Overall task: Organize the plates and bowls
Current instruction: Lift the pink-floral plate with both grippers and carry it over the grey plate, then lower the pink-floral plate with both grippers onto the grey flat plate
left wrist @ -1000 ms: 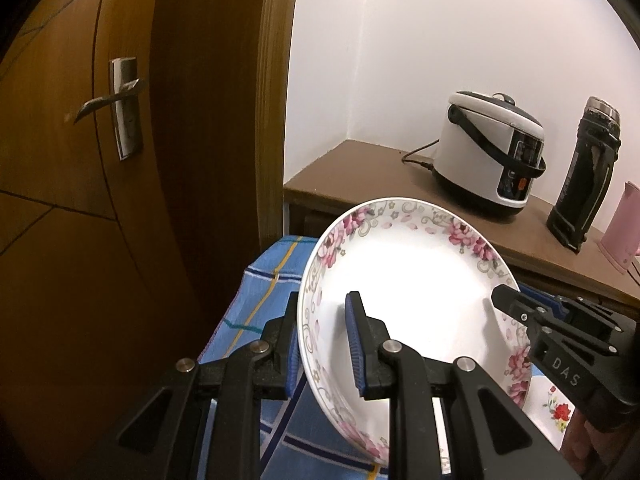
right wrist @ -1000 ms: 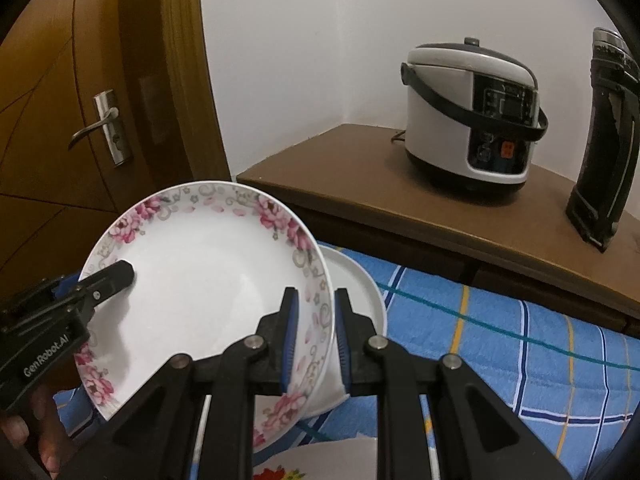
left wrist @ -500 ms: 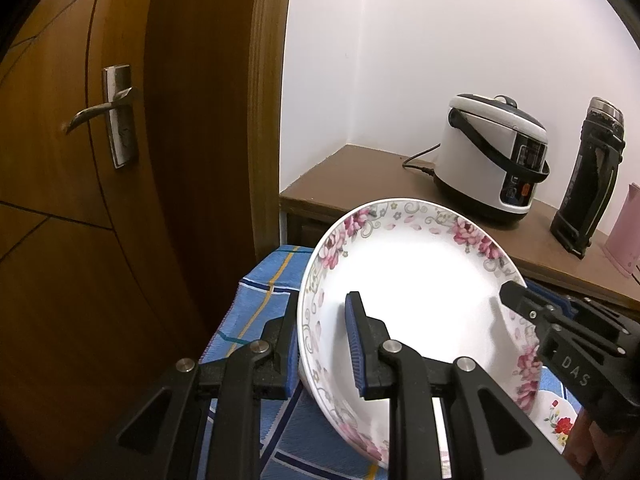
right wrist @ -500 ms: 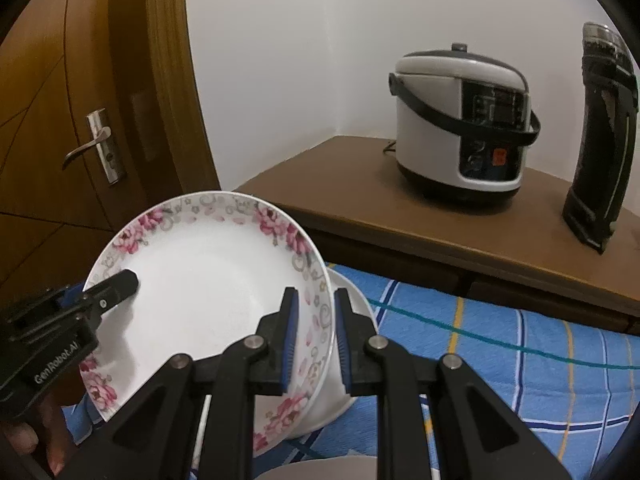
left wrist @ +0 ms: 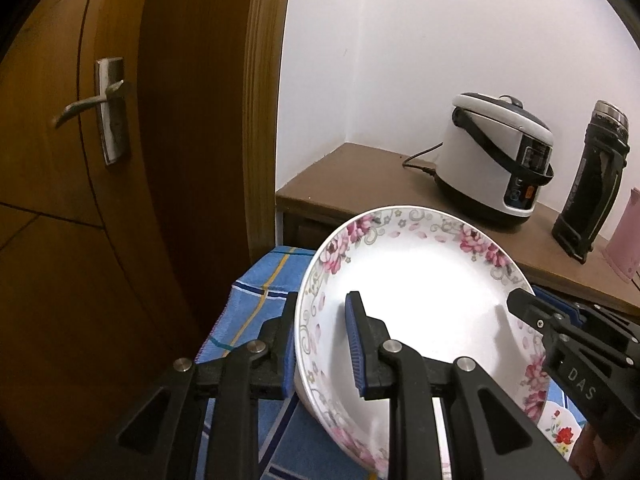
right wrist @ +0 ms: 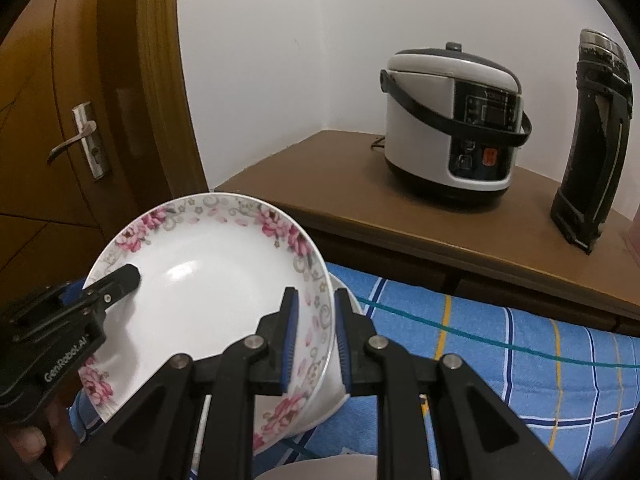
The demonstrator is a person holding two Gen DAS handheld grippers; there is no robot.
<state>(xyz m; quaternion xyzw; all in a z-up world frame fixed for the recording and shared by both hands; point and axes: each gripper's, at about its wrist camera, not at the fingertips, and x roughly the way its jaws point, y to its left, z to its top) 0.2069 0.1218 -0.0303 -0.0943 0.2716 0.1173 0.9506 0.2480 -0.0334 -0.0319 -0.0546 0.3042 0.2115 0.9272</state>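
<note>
A white floral plate (left wrist: 420,300) with pink flowers on its rim hangs tilted above the blue checked cloth, gripped from both sides. My left gripper (left wrist: 320,320) is shut on its left rim and shows in the right wrist view as the left gripper (right wrist: 80,312). My right gripper (right wrist: 316,308) is shut on the right rim of the floral plate (right wrist: 208,272), and the left wrist view catches this right gripper (left wrist: 560,332) too. Just behind and under the plate lies a plain white dish (right wrist: 332,396), mostly hidden.
Blue checked cloth (right wrist: 500,344) covers the near surface. Behind it, a brown shelf (right wrist: 340,184) carries a rice cooker (right wrist: 452,120) and a black flask (right wrist: 592,140). A wooden door (left wrist: 100,200) stands left. A small red-flowered dish (left wrist: 560,432) lies low right.
Both grippers keep their hold on the floral plate. The plate and both views have drifted only slightly, and neither grip has changed.
</note>
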